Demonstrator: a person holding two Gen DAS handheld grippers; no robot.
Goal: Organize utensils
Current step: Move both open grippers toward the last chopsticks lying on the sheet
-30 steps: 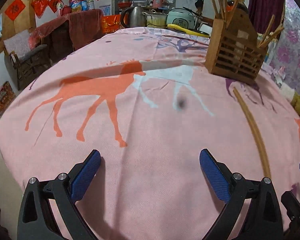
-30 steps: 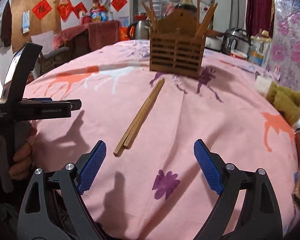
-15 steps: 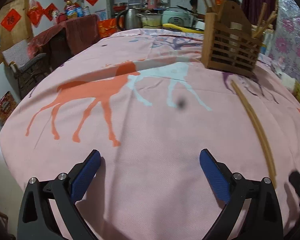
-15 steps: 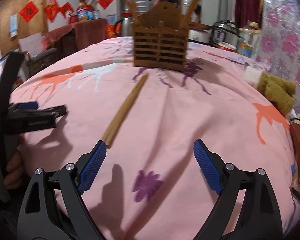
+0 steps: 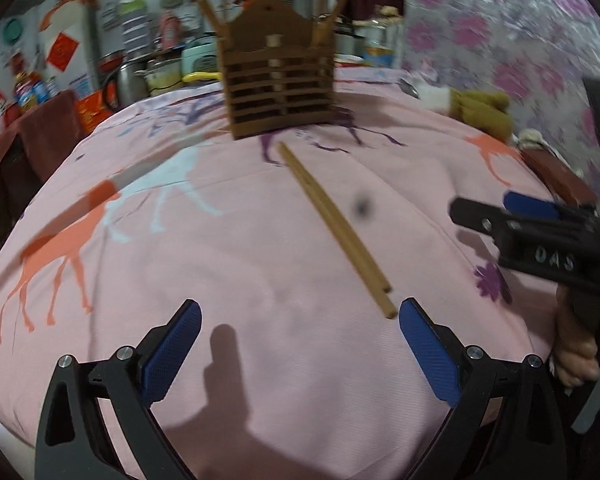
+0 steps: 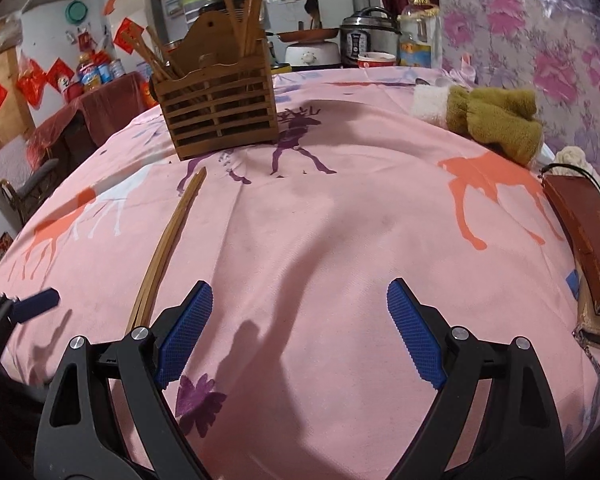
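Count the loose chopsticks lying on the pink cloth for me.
2: a pair of long brown wooden chopsticks lying side by side on the pink deer-print cloth, in front of the brown slatted wooden holder. Other chopsticks stand inside that holder.

On my pink deer-print tablecloth (image 6: 340, 240) I see 1 olive plush toy (image 6: 496, 120) far right, 1 brown case (image 6: 588, 240) at the right edge, and a rice cooker (image 6: 370, 42) behind.
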